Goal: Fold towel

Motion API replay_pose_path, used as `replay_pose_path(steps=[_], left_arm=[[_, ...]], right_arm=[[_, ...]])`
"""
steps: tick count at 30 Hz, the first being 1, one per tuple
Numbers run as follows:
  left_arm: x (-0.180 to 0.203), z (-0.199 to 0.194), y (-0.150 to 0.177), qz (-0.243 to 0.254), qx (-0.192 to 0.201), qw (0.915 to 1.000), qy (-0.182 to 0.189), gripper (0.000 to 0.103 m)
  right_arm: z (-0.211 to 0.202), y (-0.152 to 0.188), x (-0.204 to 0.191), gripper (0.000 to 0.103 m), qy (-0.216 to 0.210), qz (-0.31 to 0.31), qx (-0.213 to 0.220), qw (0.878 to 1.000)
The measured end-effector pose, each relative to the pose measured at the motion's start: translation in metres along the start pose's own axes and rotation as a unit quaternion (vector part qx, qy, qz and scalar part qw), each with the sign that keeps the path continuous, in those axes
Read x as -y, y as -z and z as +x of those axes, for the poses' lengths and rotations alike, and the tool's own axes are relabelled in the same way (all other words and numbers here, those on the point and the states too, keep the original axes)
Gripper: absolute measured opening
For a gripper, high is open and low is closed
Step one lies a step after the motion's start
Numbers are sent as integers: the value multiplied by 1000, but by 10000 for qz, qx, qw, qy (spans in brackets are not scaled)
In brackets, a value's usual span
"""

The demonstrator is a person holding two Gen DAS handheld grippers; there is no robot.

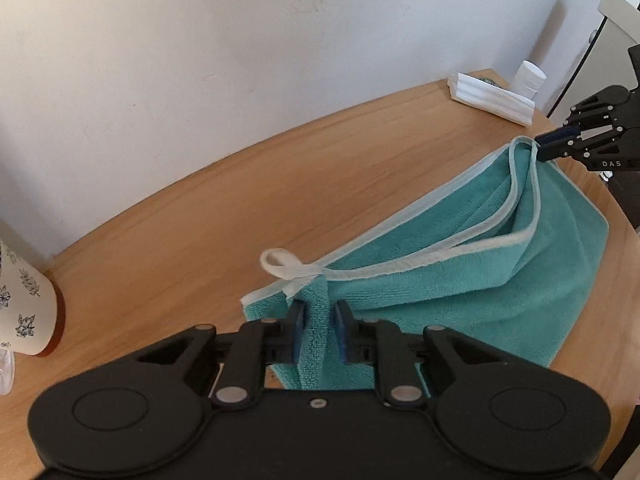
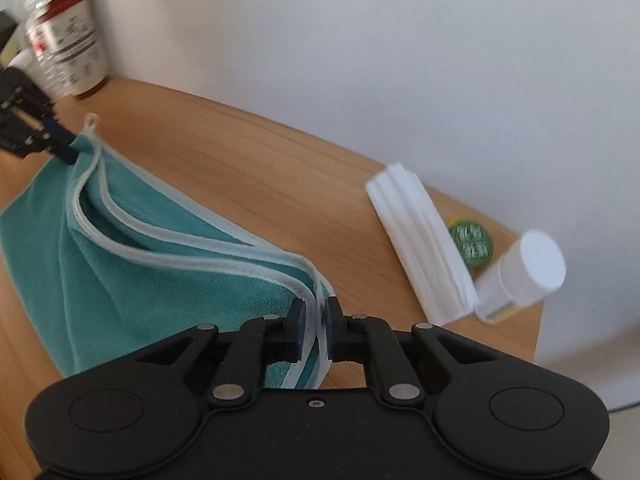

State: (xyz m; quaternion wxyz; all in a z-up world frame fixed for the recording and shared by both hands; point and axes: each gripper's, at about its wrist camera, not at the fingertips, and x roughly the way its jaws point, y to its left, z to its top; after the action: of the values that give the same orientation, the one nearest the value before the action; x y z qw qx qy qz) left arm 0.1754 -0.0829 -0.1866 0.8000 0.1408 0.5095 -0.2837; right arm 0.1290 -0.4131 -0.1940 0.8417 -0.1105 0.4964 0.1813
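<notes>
Teal microfibre towel [image 1: 460, 280] with a pale, whitish piped border is held up off a light wooden tabletop [image 1: 200, 216] by two of its corners, its lower part resting on the wood. Between the corners the doubled top edges sag in a soft curve, so the piping runs in parallel pale lines and the layers gape open like a pocket. A white fabric hanging loop [image 1: 280, 266] sticks out at the corner pinched by the left gripper [image 1: 320, 330], whose blue-padded fingers [image 1: 297, 332] are clamped on a narrow vertical pleat of teal cloth. The right gripper [image 2: 314, 330] is likewise closed on the opposite corner, with several piped edges bunched between its pads.

In the right wrist view the towel is motion-blurred, and its nap and stitching are hard to make out. The black gripper bodies cover the towel's near edge in both views, so how far it reaches toward the camera cannot be told. At the table's far end lie a stack of folded white cloths [image 2: 424, 244], a white capped plastic bottle [image 2: 524, 276] on its side and a small green round lid [image 2: 470, 246] with unreadable print, half hidden behind the stack. A cream cup with a dark leaf pattern [image 1: 24, 308] is cut off at the left edge of the left wrist view.
</notes>
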Motion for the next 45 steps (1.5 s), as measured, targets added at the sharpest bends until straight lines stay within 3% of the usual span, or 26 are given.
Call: replay_pose_path(steps=[5, 7, 12, 14, 16, 17, 18, 23, 26, 27, 29, 31, 36, 40, 44, 45], left_arm=[[-4, -5, 8, -149, 90, 9995, -248, 5], [-5, -8, 13, -430, 236, 9983, -306, 4], [-3, -10, 22, -599, 214, 9967, -502, 4], [-5, -11, 23, -663, 200, 9962, -531, 4], [-6, -10, 20, -644, 175, 9962, -568, 4], [-5, -10, 19, -630, 170, 9962, -583, 4], [-4, -9, 17, -613, 170, 9961, -604, 5], [-3, -7, 13, -604, 148, 9958, -669, 5], [-1, -1, 13, -604, 116, 9959, -656, 5], [-2, 0, 13, -613, 111, 9960, -647, 5], [-3, 1, 13, -642, 99, 9958, -638, 5], [-4, 1, 12, -662, 87, 9956, -652, 5], [-6, 1, 12, -723, 99, 9945, -748, 5], [-5, 4, 12, -792, 153, 9935, -802, 5], [-5, 8, 8, -871, 127, 9915, -959, 12], [-6, 8, 8, -922, 121, 9907, -994, 19]], right_arm=[[2, 3, 16, 1, 61, 772, 182, 9968], [-4, 7, 21, 1, -15, 1185, 275, 9926], [-7, 17, 17, 2, -86, 1315, 331, 9907], [-8, 16, 13, 8, -134, 1064, 403, 9934], [-11, 13, 3, 23, -124, 543, 595, 9967], [-11, 12, 0, 37, -82, 331, 600, 9976], [-11, 11, -4, 39, -39, 118, 604, 9981], [-7, -5, -7, 39, -345, -205, 575, 9975], [6, -16, -14, 39, -486, -591, 333, 9965], [13, -17, -17, 34, -517, -711, 207, 9959], [28, -21, -20, 7, -607, -685, -40, 9958], [32, -22, -18, 7, -620, -607, -122, 9961], [15, -21, -7, 7, -329, 25, 326, 9989], [20, -15, -5, 9, -52, 301, 364, 9989], [34, -14, -15, 16, 349, 237, 241, 9988], [35, -14, -17, 27, 420, 249, 255, 9985]])
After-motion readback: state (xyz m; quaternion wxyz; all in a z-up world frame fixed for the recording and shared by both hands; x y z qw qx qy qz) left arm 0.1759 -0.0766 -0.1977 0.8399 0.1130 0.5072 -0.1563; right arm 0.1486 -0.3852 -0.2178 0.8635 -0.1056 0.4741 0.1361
